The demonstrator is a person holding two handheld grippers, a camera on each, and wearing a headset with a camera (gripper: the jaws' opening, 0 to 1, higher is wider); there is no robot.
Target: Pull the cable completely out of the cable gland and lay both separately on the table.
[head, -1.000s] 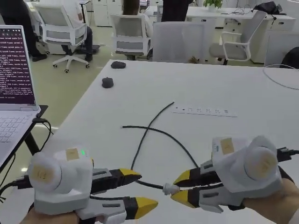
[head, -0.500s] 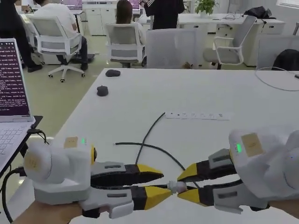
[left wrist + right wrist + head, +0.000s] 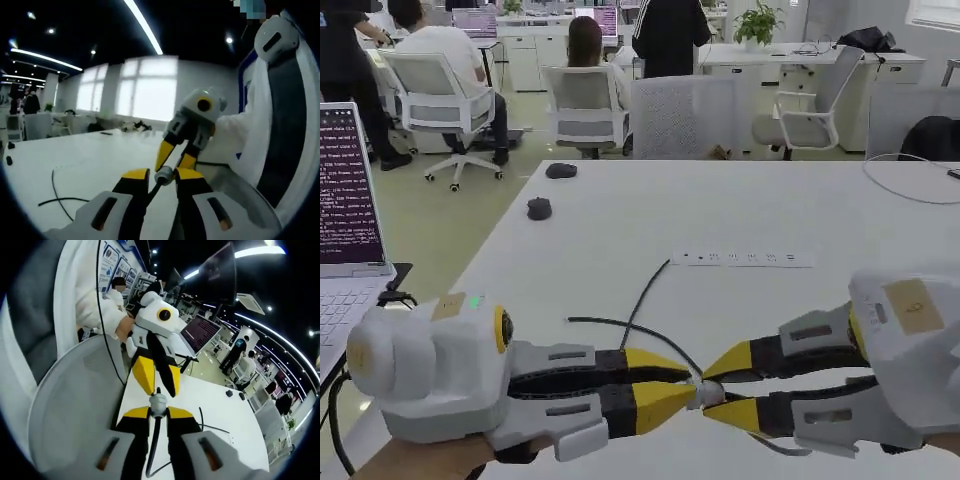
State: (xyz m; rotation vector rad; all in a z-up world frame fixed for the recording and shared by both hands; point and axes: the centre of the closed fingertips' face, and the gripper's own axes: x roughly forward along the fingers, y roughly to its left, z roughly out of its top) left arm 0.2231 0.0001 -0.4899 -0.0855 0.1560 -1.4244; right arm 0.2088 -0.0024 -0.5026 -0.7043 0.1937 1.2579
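Your right gripper (image 3: 712, 392) pinches the small white round plastic gland (image 3: 704, 394) on the thin black cable (image 3: 647, 292). Your left gripper (image 3: 690, 383), at 9 o'clock, is almost closed; its hold I cannot tell.

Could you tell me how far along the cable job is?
Nothing looks done: the cable still runs through the cable gland. In hand: the right gripper holds the gland, and the jaws of the left gripper flank it. Left: pull the cable free and lay both separately on the table.
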